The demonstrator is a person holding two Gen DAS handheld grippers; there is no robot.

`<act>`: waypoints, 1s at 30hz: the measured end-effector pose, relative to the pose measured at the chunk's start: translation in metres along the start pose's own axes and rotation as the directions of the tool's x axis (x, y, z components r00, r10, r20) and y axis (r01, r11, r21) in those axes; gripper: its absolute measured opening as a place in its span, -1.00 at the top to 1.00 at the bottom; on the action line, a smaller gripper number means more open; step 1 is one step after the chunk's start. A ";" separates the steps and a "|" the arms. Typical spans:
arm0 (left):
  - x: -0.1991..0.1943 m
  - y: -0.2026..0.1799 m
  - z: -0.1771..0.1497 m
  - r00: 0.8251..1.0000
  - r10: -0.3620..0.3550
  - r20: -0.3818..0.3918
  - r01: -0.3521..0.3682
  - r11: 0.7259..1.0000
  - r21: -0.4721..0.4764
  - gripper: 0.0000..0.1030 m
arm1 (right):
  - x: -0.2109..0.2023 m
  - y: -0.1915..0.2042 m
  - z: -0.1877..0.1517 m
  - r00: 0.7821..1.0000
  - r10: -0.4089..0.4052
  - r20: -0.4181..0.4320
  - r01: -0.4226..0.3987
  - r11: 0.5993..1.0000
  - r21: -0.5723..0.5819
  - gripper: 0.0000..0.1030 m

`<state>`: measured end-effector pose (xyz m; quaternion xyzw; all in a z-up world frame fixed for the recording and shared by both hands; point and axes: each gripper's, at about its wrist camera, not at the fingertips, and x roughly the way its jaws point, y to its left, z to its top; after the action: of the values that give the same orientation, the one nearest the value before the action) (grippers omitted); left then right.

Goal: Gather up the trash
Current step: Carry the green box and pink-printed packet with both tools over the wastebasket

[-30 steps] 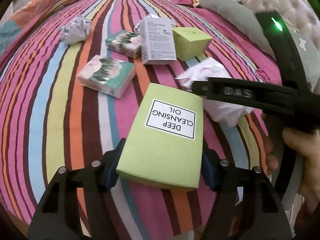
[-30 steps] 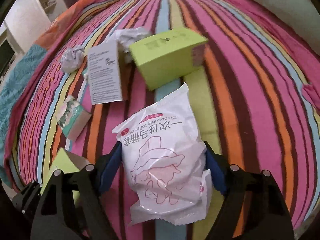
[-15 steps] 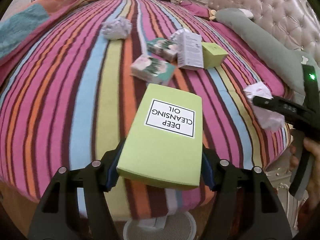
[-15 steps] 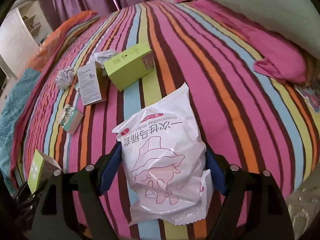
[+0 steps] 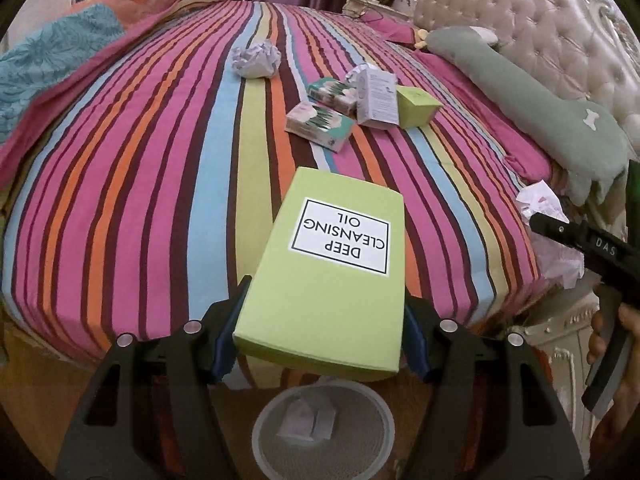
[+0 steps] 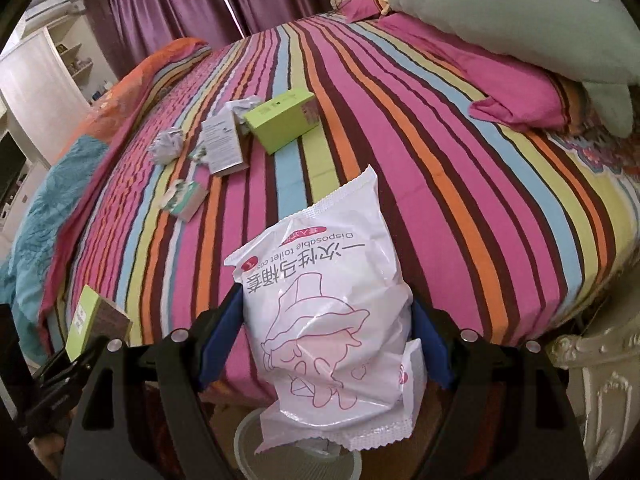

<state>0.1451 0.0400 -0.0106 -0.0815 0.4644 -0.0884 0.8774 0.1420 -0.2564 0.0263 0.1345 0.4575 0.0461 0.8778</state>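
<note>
While the left gripper (image 5: 320,344) pinches a green box (image 5: 332,276) labelled "DEEP CLEANSING OIL" between its blue pads, the right gripper (image 6: 326,344) pinches a white plastic bag (image 6: 332,320) printed with red drawings. Both are held off the foot of the striped bed (image 5: 160,160), above a round mesh bin (image 5: 324,428) on the floor that has crumpled paper in it. In the right view the bag's lower edge hangs over the bin's rim (image 6: 248,440). On the bed lie a paper ball (image 5: 257,58), two tissue packs (image 5: 320,125), a white box (image 5: 378,98) and a second green box (image 5: 418,106), clustered near each other. A grey-green pillow (image 5: 532,104) lies along the tufted headboard (image 5: 532,24). At the left view's right edge, a hand (image 5: 620,340) holds the other gripper's handle.
</note>
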 end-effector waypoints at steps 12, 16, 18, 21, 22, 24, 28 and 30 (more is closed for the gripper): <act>-0.012 -0.020 -0.077 0.994 0.006 -0.113 0.004 0.996 0.088 -0.25 | -0.009 0.010 -0.071 0.995 0.069 -0.067 -0.068 0.997 0.021 -0.44; -0.003 -0.021 -0.102 0.984 0.008 -0.177 0.006 0.997 0.077 -0.25 | -0.005 0.010 -0.096 0.990 0.090 -0.112 -0.085 0.995 0.047 -0.44; 0.003 -0.022 -0.112 0.978 0.014 -0.208 0.002 0.997 0.077 -0.25 | 0.000 0.012 -0.108 0.985 0.095 -0.147 -0.088 0.995 0.051 -0.44; 0.013 -0.024 -0.124 0.967 0.008 -0.255 0.010 0.997 0.071 -0.25 | 0.010 0.013 -0.127 0.975 0.098 -0.200 -0.088 0.994 0.058 -0.44; 0.017 -0.025 -0.128 0.962 0.001 -0.273 0.018 0.998 0.068 -0.25 | 0.014 0.013 -0.131 0.970 0.104 -0.220 -0.091 0.994 0.067 -0.44; 0.024 -0.026 -0.134 0.953 0.002 -0.303 0.020 0.998 0.068 -0.25 | 0.025 0.012 -0.142 0.955 0.117 -0.273 -0.095 0.991 0.092 -0.44; 0.039 -0.022 -0.143 0.930 0.017 -0.368 0.005 0.998 0.059 -0.25 | 0.045 0.012 -0.162 0.924 0.123 -0.361 -0.088 0.990 0.110 -0.44; 0.048 -0.018 -0.148 0.911 0.019 -0.411 -0.001 0.999 0.043 -0.25 | 0.055 0.013 -0.172 0.903 0.127 -0.410 -0.086 0.989 0.118 -0.44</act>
<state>0.0475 0.0020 -0.1276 -0.0405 0.6372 -0.1088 0.7619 0.0343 -0.1992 -0.1068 0.1891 0.6279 0.0992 0.7484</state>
